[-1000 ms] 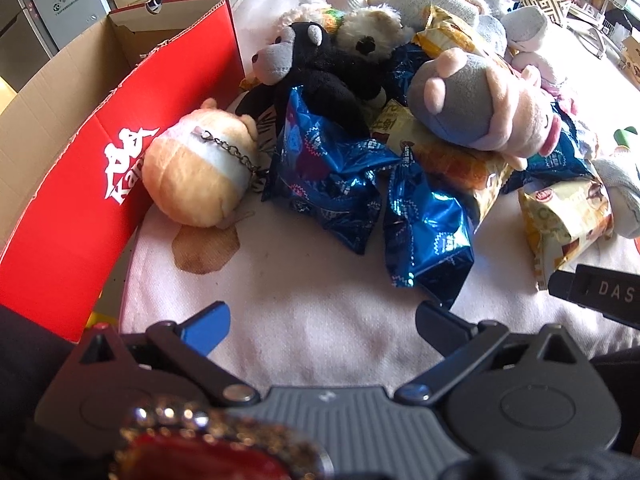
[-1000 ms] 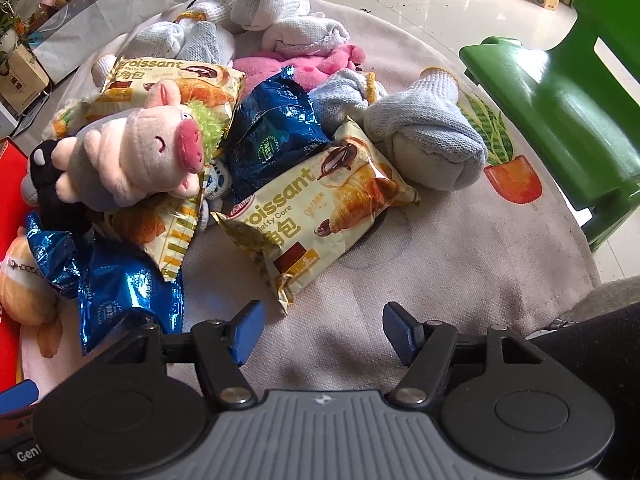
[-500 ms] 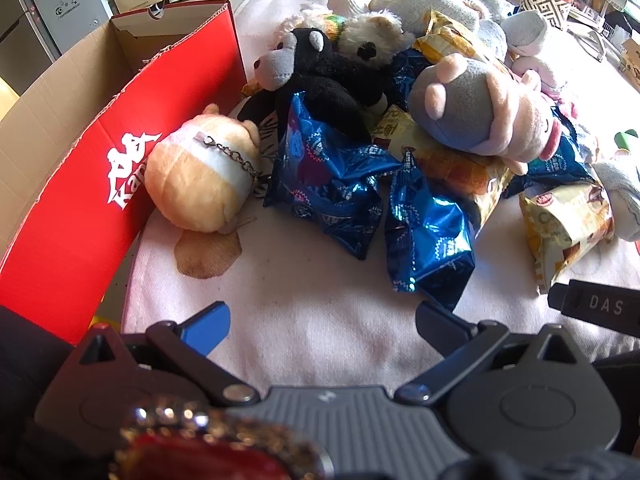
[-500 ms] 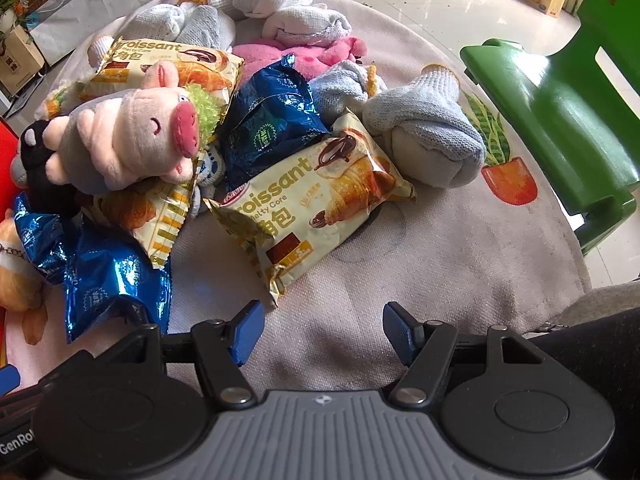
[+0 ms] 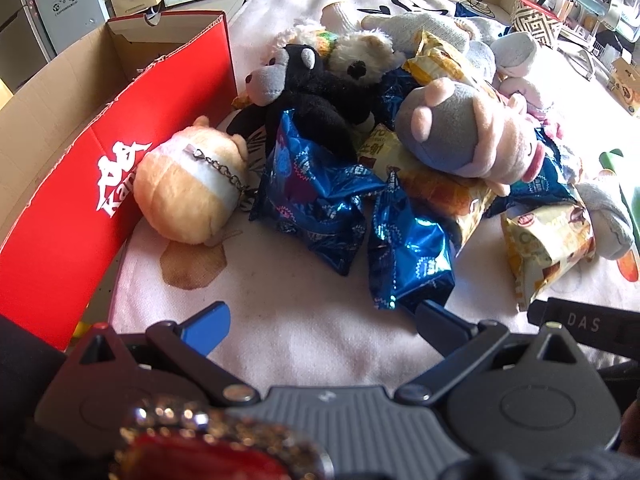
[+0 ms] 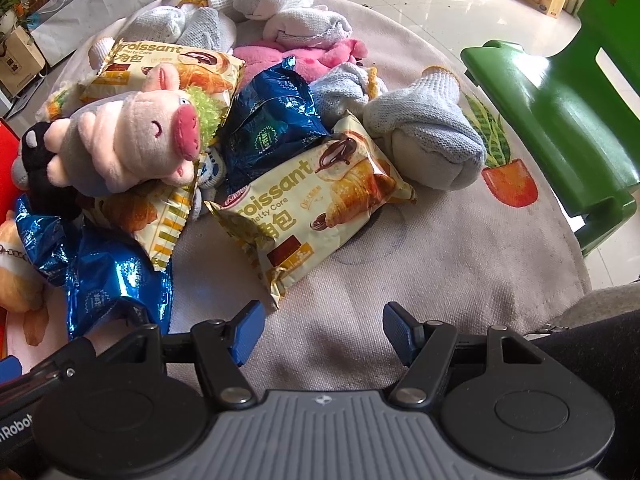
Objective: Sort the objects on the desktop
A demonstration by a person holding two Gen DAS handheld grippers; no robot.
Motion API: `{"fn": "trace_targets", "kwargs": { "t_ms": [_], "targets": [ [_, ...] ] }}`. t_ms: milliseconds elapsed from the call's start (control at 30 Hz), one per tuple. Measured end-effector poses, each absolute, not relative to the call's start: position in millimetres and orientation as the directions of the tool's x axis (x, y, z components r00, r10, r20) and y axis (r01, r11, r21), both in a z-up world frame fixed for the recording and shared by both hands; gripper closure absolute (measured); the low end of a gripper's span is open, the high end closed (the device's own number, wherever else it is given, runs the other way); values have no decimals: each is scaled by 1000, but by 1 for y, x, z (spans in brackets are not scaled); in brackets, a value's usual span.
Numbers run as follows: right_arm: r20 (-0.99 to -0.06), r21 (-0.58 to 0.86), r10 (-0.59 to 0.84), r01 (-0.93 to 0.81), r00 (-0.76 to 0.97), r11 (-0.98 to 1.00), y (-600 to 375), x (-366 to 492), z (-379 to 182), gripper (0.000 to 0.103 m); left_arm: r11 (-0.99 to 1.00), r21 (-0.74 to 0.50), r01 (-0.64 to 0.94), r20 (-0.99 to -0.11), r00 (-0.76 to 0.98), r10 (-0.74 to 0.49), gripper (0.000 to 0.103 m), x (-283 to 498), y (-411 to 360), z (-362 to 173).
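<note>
A pile of plush toys, snack packs and socks lies on a pale cloth. My left gripper (image 5: 320, 320) is open above bare cloth, just short of a blue foil pack (image 5: 408, 256). An orange plush (image 5: 188, 192) with a chain lies to its left beside the red box (image 5: 100, 184). A black monkey plush (image 5: 304, 92) and a grey-pink pig plush (image 5: 468, 136) lie further back. My right gripper (image 6: 324, 332) is open, nothing between its fingers, just below a croissant pack (image 6: 308, 208). The pig plush (image 6: 128, 140) and a blue pack (image 6: 268, 124) lie beyond it.
An open cardboard box with a red outer wall stands at the left. A green plastic chair (image 6: 560, 92) stands at the right past the cloth's edge. Grey-white socks (image 6: 424, 140) lie behind the croissant pack. Bare cloth (image 6: 440, 248) spreads to the right.
The pile sits slightly lower in both views than a second ago. Both grippers stay open with the same gap. Nothing on the cloth has moved.
</note>
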State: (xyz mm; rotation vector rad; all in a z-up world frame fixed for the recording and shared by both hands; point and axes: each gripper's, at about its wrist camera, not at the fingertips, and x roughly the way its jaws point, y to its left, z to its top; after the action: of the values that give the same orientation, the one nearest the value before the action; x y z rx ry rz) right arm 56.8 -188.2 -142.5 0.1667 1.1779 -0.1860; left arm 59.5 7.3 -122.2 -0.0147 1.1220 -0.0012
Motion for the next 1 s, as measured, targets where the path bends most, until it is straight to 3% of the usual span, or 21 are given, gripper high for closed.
{"fn": "trace_targets", "kwargs": {
  "t_ms": [1000],
  "targets": [
    [-921, 20, -62, 206, 386, 978, -185, 56, -140, 37, 999, 34, 23, -890, 456, 20, 1, 60, 4, -119]
  ]
}}
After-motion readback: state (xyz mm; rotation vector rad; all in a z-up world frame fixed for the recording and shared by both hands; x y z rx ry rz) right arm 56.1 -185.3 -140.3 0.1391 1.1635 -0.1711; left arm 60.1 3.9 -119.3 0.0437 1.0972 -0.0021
